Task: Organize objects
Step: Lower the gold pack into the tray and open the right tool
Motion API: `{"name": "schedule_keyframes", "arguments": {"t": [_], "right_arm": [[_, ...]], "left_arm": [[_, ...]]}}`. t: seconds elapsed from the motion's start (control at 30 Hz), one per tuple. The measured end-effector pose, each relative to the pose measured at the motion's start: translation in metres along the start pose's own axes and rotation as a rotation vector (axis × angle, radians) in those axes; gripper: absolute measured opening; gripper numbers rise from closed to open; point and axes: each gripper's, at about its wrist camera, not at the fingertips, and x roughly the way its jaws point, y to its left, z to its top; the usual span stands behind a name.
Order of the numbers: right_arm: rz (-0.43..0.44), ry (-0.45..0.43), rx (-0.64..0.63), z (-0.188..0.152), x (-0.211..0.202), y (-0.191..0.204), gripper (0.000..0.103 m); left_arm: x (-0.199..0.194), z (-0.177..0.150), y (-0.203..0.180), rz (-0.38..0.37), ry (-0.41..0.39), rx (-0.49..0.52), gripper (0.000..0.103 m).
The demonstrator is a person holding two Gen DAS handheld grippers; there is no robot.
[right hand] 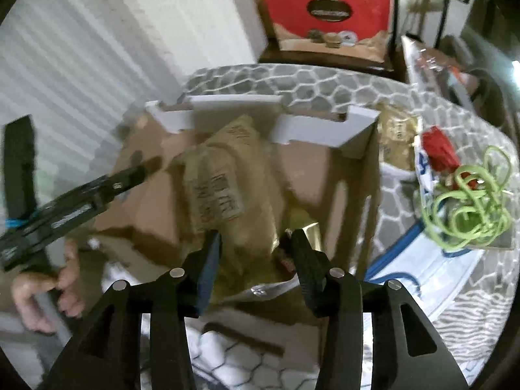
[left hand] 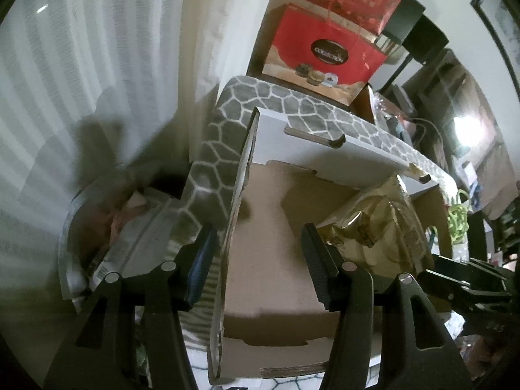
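Gold foil packet (right hand: 227, 188) lies inside open cardboard box (right hand: 308, 169) on patterned cloth (right hand: 325, 81); right gripper (right hand: 256, 266) spread above packet, left gripper (left hand: 256, 260) spread astride box's left wall (left hand: 234, 214); green cord tangle (right hand: 468, 208) beside box.

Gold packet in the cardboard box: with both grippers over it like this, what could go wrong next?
1. The gold packet lies crumpled in the cardboard box, bulging between the right gripper's open jaws; closing might crease or puncture the foil.
2. The box's side wall stands between the left gripper's open jaws; it could get pinched.
3. The green cord is tangled beside the box and may snag.
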Motion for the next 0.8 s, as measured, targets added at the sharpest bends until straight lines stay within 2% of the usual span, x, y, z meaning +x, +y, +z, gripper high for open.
{"name": "schedule_keyframes", "arguments": {"t": [0.07,0.13,0.23,0.3,0.4,0.57,0.63,0.67,0.7,0.77,0.8], "right_arm": [[-0.004,0.001,-0.003,0.002,0.001,-0.001,0.044],[-0.069,-0.015,-0.016,0.005,0.001,-0.003,0.045],[-0.085,-0.038,-0.042,0.013,0.001,-0.006,0.046],[-0.104,-0.027,-0.082,0.021,0.004,-0.005,0.056],[-0.103,-0.009,-0.16,0.033,0.01,0.004,0.065],[-0.112,0.07,-0.18,0.057,0.038,0.004,0.067],[-0.111,0.109,-0.169,0.061,0.051,0.002,0.053],[-0.113,0.112,-0.168,0.061,0.054,0.003,0.036],[-0.078,0.109,-0.168,0.061,0.054,0.005,0.028],[-0.075,0.096,-0.141,0.062,0.051,0.004,0.016],[-0.072,0.085,-0.115,0.063,0.048,0.001,0.013]], "left_arm": [[0.001,0.0,-0.001,0.002,0.004,0.001,0.051],[0.001,0.0,-0.002,-0.002,0.005,0.005,0.051],[0.001,0.0,-0.004,0.005,0.005,0.012,0.051],[0.0,0.0,-0.004,0.007,0.005,0.013,0.051],[0.002,0.0,-0.003,0.012,0.009,0.012,0.051],[0.004,0.001,-0.005,0.018,0.019,0.023,0.051],[0.004,0.001,-0.005,0.016,0.02,0.024,0.05],[0.004,0.001,-0.004,0.012,0.018,0.022,0.05],[0.003,0.001,-0.003,0.01,0.017,0.019,0.05],[0.002,0.001,-0.001,0.006,0.014,0.012,0.05],[0.001,0.002,0.0,0.002,0.013,0.007,0.05]]}}
